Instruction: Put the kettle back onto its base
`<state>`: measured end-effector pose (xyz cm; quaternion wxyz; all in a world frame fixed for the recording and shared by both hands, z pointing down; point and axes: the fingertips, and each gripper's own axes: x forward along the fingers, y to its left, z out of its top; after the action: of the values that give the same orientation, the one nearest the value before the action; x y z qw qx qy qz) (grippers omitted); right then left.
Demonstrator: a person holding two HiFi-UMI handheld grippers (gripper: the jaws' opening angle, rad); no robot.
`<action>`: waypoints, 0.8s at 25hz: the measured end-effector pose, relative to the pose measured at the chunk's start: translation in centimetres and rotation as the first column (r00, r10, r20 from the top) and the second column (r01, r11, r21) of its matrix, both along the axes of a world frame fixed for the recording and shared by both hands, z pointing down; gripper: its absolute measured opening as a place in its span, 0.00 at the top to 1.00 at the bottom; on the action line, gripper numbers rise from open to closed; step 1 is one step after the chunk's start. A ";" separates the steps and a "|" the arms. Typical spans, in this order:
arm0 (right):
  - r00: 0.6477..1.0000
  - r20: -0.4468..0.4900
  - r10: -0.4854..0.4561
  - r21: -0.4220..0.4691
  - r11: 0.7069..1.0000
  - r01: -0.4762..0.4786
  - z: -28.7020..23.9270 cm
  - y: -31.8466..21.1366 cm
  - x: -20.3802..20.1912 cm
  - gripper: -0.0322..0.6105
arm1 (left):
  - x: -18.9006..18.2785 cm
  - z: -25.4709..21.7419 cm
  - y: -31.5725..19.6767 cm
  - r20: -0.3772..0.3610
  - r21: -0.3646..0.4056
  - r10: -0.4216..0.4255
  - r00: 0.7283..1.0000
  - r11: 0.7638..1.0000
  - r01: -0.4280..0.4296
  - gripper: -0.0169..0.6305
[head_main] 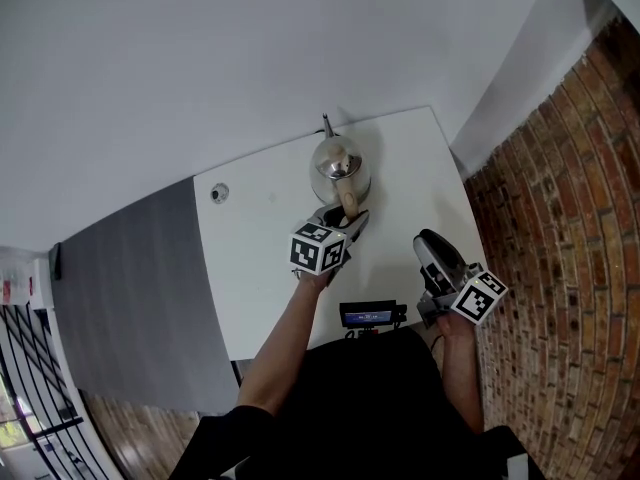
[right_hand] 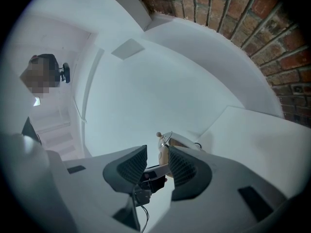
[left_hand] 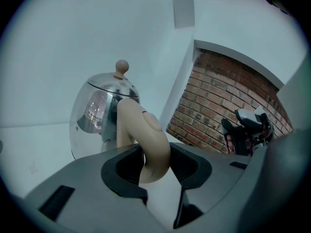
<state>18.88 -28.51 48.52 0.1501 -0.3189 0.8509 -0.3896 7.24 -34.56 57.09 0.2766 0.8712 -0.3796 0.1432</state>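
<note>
Kettle (head_main: 338, 168) (left_hand: 95, 110): round, shiny metal, upright at the far side of the white table (head_main: 260, 268), close to the back edge. Thin spout points away toward the white wall. Beige knob (left_hand: 122, 65) on the lid. Cannot tell whether a base lies under it; the body hides whatever is below.

Handle (left_hand: 146, 140): beige, curved, arching off the near side of the kettle. Left hand-held gripper (head_main: 345, 218) (left_hand: 158, 166) is closed on it, one dark jaw pressed to each side of the handle's lower curve, angled down a little toward the kettle.

Right hand-held gripper (head_main: 430, 243) (right_hand: 156, 166): over the table's right part, well apart from the kettle, held about level. Jaws stand apart with nothing between them; the kettle (right_hand: 170, 139) shows only far off through the gap.

Small black device (head_main: 368, 315) with a lit blue display sits at the near edge of the table, between the two arms. Small round fitting (head_main: 219, 193) near the table's far left corner. Brick wall (head_main: 560, 248) runs along the right side.
</note>
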 end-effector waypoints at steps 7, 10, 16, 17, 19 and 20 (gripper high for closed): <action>1.000 0.003 -0.022 0.000 1.000 0.022 0.1 -0.3 0.1 0.73 | 0.0 0.2 0.1 0.013 0.003 -0.013 1.000 1.000 0.013 0.72; 0.999 0.007 -0.035 0.001 0.999 0.035 0.0 -0.4 0.0 0.73 | 0.0 0.3 0.2 0.026 0.011 -0.017 1.000 1.000 0.017 0.72; 0.998 0.015 -0.058 0.006 0.998 0.057 0.0 -0.8 0.3 0.73 | 0.0 0.4 0.3 0.055 0.031 -0.029 0.998 0.999 0.027 0.72; 0.998 0.016 -0.061 0.006 0.998 0.061 0.0 -0.9 0.3 0.73 | 0.0 0.4 0.4 0.054 0.039 -0.028 0.998 0.999 0.026 0.72; 0.997 0.020 -0.071 0.005 0.997 0.071 0.1 -0.9 0.5 0.73 | 0.0 0.4 0.7 0.052 0.062 -0.026 0.998 0.998 0.023 0.71; 0.997 0.023 -0.077 0.003 0.997 0.077 0.2 -0.9 0.6 0.73 | -0.1 0.3 1.0 0.056 0.076 -0.026 0.998 0.997 0.022 0.69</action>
<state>19.46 -29.43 48.68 0.1453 -0.2812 0.8611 -0.3978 7.19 -33.56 57.41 0.2342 0.8720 -0.4028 0.1501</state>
